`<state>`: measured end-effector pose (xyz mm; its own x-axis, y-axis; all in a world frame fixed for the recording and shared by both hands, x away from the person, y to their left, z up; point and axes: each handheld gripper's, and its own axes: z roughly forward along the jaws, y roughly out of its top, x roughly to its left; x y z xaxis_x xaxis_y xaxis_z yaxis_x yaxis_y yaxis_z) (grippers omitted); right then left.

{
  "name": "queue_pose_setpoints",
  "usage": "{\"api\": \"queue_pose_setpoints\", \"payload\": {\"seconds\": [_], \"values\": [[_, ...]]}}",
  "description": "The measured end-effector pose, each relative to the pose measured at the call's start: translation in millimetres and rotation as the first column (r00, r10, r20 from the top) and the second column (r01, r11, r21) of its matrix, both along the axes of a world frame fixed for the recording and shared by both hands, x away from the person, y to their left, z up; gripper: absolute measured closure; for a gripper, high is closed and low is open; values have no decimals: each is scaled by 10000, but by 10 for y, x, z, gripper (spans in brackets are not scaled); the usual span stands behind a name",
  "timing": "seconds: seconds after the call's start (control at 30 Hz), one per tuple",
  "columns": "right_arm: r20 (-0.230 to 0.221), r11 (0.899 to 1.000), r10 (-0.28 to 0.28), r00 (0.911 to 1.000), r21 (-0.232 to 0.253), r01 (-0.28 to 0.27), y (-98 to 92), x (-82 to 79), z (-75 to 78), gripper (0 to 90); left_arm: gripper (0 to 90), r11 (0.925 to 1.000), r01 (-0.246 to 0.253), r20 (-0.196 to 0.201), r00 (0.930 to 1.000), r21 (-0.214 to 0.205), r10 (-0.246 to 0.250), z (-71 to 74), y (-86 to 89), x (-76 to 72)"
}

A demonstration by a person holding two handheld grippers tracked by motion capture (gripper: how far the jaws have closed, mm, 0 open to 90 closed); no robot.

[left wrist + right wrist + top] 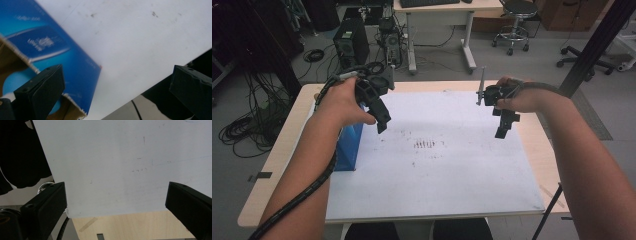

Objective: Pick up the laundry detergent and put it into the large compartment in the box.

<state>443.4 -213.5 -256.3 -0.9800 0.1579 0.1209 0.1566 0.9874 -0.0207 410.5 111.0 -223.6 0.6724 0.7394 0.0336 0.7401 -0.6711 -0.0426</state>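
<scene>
Box: blue carton (348,145) at the surface's (492,190) left edge, looks light, crushable; grab its sides.
Tools: left tool (381,120) and right tool (504,125) both gaping, holding nothing.

Grey floor (532,65); desk (447,10); stool (514,22); possibly computer tower (351,42)

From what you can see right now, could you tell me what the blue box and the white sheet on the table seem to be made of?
The blue box looks like printed cardboard: glossy blue outside, raw brown torn edges at its opening. The white sheet seems a smooth, matte board or paper, scuffed with small dark marks; which one is unclear. It lies on the table, apparently pale wood laminate.
</scene>
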Motion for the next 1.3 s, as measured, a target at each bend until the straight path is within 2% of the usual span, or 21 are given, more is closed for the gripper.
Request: {"api": "queue_pose_setpoints", "payload": {"seconds": [0.13,0.27,0.4,0.43,0.57,0.67,0.77,0.9,0.93,1.1,1.2,1.23,1.3], "values": [[20,10000,51,10000,17,-51,3,0,-4,35,2,9963,793,-130,9967,-334,-797,-4,-104,-29],[38,10000,69,10000,23,-69,4,-1,1,35,2,9894,1284,-216,9913,-676,-1302,1,-177,-67],[71,10000,67,10000,51,-67,4,1,11,35,2,9760,1848,-371,9810,-1154,-1902,24,-226,-102],[80,9999,82,9999,91,-82,5,3,10,35,2,9700,2059,-408,9763,-1293,-2126,29,-247,-118],[108,9999,122,9999,85,-123,9,4,13,36,2,9543,2609,-447,9619,-1455,-2698,45,-307,-150],[135,9999,121,9998,110,-123,6,1,16,35,2,9493,2843,-471,9551,-1344,-2927,57,-360,-161],[157,9998,128,9998,115,-130,-2,-7,22,35,2,9413,3061,-427,9482,-1425,-3148,76,-415,-160],[178,9998,152,9997,93,-153,-12,-17,16,35,2,9347,3275,-374,9413,-1378,-3354,71,-485,-143],[162,9999,130,9998,95,-132,-16,-20,11,35,2,9366,3239,-377,9427,-1336,-3314,67,-497,-132],[104,9999,139,9998,72,-139,-31,-12,-29,35,2,9366,3200,-344,9441,-1427,-3278,37,-537,-104],[80,9999,139,9999,55,-140,-28,1,-43,35,2,9394,3085,-312,9481,-1495,-3163,28,-541,-94],[95,9998,171,9998,57,-172,-24,7,-46,35,2,9383,3112,-301,9473,-1508,-3190,25,-541,-92],[119,9998,202,9997,85,-203,-13,13,-48,35,2,9427,3002,-311,9510,-1458,-3076,15,-542,-82]]}}
